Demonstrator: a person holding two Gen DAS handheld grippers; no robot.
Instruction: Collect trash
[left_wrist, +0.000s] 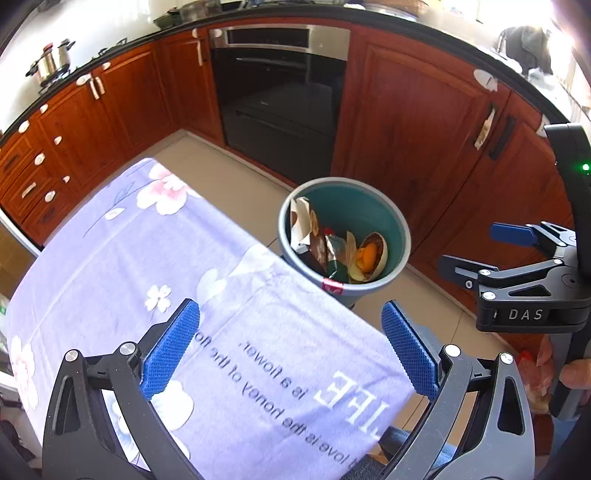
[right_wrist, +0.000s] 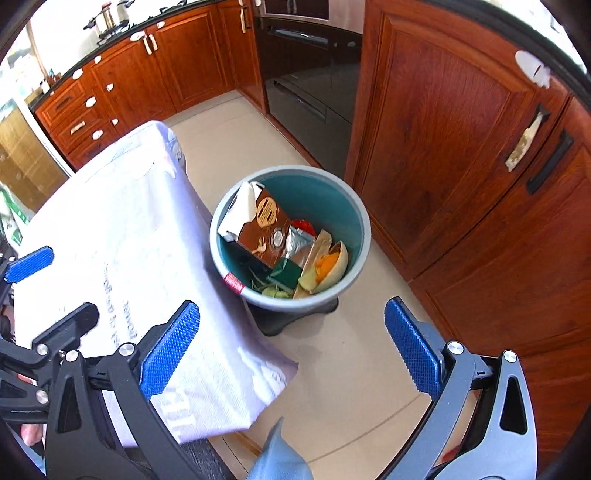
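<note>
A round grey bin (left_wrist: 400, 236) with a teal inside stands on the floor beside the table; it also shows in the right wrist view (right_wrist: 364, 229). It holds trash: a brown carton (right_wrist: 264, 230), foil wrappers (right_wrist: 297, 240), a green pack (right_wrist: 288, 275) and an orange fruit rind (right_wrist: 330, 264), the rind also in the left wrist view (left_wrist: 369, 256). My left gripper (left_wrist: 290, 350) is open and empty above the table's near corner. My right gripper (right_wrist: 291, 350) is open and empty above the floor, near the bin; it shows at the right of the left wrist view (left_wrist: 476, 251).
The table carries a lilac flowered cloth (left_wrist: 129, 266) with printed text, and its corner hangs near the bin (right_wrist: 236, 350). Wooden kitchen cabinets (right_wrist: 461, 147) and a dark oven (left_wrist: 280, 96) line the far side. A beige tiled floor (right_wrist: 351, 369) lies between. Pots (left_wrist: 51, 62) stand on the counter.
</note>
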